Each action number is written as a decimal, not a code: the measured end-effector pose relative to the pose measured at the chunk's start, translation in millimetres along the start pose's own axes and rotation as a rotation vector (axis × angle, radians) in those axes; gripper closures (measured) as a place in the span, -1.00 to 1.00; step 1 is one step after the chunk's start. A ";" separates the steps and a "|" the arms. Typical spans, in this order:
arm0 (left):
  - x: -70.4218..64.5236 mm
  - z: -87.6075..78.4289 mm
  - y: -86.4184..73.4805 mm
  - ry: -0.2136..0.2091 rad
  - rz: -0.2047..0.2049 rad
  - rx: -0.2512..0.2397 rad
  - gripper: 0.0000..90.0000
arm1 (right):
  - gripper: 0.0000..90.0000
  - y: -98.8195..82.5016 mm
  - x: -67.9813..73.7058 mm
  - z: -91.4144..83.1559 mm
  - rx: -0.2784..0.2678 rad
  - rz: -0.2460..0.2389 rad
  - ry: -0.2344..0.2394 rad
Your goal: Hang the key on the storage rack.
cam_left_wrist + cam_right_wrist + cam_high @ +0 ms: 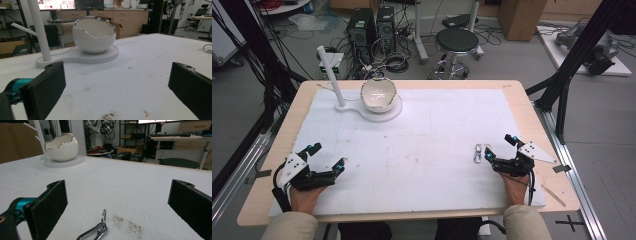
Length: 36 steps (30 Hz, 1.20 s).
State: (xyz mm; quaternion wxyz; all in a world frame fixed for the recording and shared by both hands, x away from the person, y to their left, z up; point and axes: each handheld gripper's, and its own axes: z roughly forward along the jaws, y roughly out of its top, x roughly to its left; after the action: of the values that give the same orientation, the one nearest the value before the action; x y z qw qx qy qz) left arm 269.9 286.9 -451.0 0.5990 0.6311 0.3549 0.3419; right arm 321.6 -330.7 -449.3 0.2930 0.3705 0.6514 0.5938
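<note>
Nearest the person, the left gripper [326,156] and right gripper [499,148] rest on the table's white mat [432,135], both spread wide. A metal clip [96,232] with a ring lies just before the right gripper's jaws, well short of the white bowl [378,93] at the far side. No writing on these things can be read.

Grey floor with a black stool [457,41], computer towers [372,30], cables [394,62]

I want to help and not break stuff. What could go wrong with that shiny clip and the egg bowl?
The carabiner clip lies flat on the white mat, just ahead of the open right tongs. It is thin metal, so the pads might slide off it or push it away. The egg-shaped bowl only sits on its white stand beside a tall post; a bump from the open left tongs might tip it.
</note>
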 end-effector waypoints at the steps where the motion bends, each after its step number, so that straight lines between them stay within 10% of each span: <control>1: -0.1 -0.3 -0.1 0.001 0.000 -0.003 -0.96 | -0.97 -0.1 -0.3 0.0 -0.003 0.001 0.001; 23: -0.3 -1.2 -0.5 0.018 -0.006 -0.014 -0.96 | -0.96 0.4 -1.7 0.0 -0.007 0.009 0.002; 36: 0.2 -1.5 -0.4 0.014 -0.007 -0.011 -0.96 | -0.97 55.6 -6.6 15.3 0.194 -0.039 0.047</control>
State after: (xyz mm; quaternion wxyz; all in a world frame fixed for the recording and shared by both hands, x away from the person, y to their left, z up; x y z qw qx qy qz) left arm 268.7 287.9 -451.4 0.6012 0.6240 0.3597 0.3462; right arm 345.4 -326.6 -396.5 0.2519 0.3703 0.7196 0.5307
